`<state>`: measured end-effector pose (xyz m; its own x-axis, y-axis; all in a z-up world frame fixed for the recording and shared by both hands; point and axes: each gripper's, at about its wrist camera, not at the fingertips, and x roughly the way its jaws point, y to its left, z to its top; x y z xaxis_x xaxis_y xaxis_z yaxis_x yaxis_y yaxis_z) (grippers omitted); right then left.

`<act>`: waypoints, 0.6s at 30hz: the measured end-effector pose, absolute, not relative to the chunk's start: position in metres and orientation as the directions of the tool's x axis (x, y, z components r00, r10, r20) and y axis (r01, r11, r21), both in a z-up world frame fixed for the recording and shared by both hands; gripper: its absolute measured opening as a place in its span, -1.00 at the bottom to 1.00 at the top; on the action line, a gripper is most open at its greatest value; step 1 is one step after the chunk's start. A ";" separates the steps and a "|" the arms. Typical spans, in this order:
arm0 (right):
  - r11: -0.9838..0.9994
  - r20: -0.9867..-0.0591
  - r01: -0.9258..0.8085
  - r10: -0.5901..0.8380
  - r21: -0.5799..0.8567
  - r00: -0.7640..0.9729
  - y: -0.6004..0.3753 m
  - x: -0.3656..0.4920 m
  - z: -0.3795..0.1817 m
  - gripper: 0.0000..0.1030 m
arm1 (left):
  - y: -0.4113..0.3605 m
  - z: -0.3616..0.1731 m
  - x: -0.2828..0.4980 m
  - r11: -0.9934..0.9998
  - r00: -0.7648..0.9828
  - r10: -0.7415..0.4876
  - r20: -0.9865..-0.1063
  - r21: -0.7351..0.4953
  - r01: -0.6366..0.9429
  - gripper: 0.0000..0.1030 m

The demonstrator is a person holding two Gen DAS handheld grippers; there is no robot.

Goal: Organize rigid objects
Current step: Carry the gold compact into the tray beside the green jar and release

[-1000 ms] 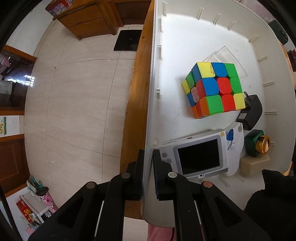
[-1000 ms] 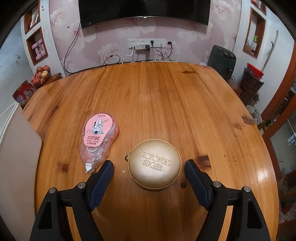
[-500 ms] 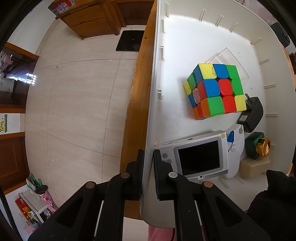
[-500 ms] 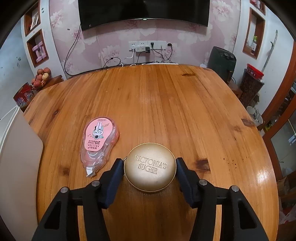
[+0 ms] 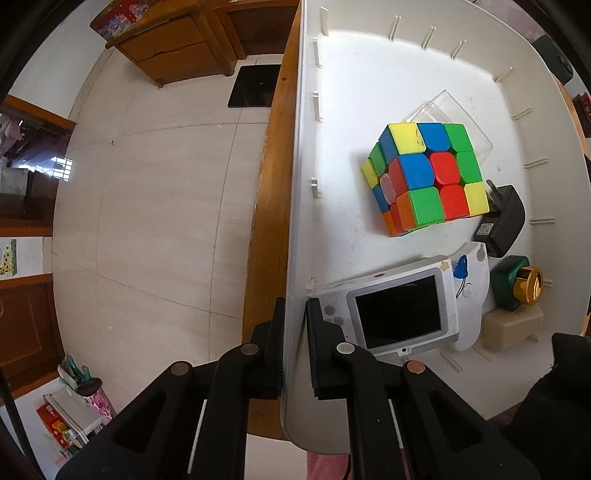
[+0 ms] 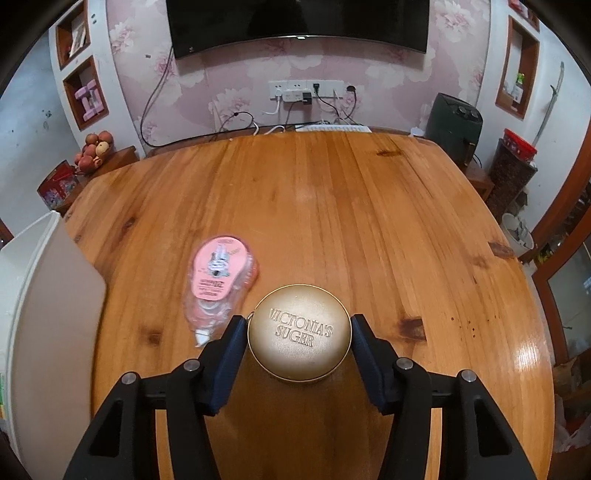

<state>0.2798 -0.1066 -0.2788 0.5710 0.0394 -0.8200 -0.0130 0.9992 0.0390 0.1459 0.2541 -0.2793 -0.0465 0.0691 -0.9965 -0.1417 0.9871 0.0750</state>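
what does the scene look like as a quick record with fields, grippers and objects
left gripper: shut on the white bin wall
right gripper: shut on the gold round tin
in bin: colour cube, handheld game console, black plug adapter, green and gold bottle
on table: pink tape dispenser, left of the tin

Wall-mounted TV [image 6: 299, 22] above a socket strip [image 6: 301, 90] with trailing cables. Fruit [image 6: 94, 149] on a side cabinet. Dark appliance [image 6: 454, 123] behind the worktop [image 6: 332, 206]. Tiled floor [image 5: 155, 206], wooden drawers [image 5: 173, 44].
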 end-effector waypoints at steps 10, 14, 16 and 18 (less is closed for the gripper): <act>0.994 -0.788 -0.084 0.104 0.066 0.608 -0.083 0.267 -0.243 0.11 | 0.256 -0.274 0.142 0.990 -0.027 0.057 -0.998 0.060 -0.127 -0.80; 0.987 -0.768 -0.128 0.155 0.096 0.622 -0.071 0.259 -0.226 0.11 | 0.256 -0.270 0.142 0.992 -0.014 0.054 -0.998 0.055 -0.110 -0.80; 0.982 -0.759 -0.152 0.180 0.108 0.626 -0.063 0.254 -0.218 0.11 | 0.255 -0.270 0.142 0.993 -0.010 0.054 -0.999 0.054 -0.101 -0.80; 0.978 -0.748 -0.175 0.201 0.114 0.633 -0.058 0.250 -0.210 0.11 | 0.254 -0.268 0.141 0.994 -0.004 0.057 -0.998 0.057 -0.093 -0.81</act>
<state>0.2497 -0.0575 -0.2102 0.6330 0.2005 -0.7477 -0.1751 0.9779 0.1140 0.1409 0.2541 -0.2680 -0.0038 0.0572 -0.9984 -0.0927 0.9940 0.0573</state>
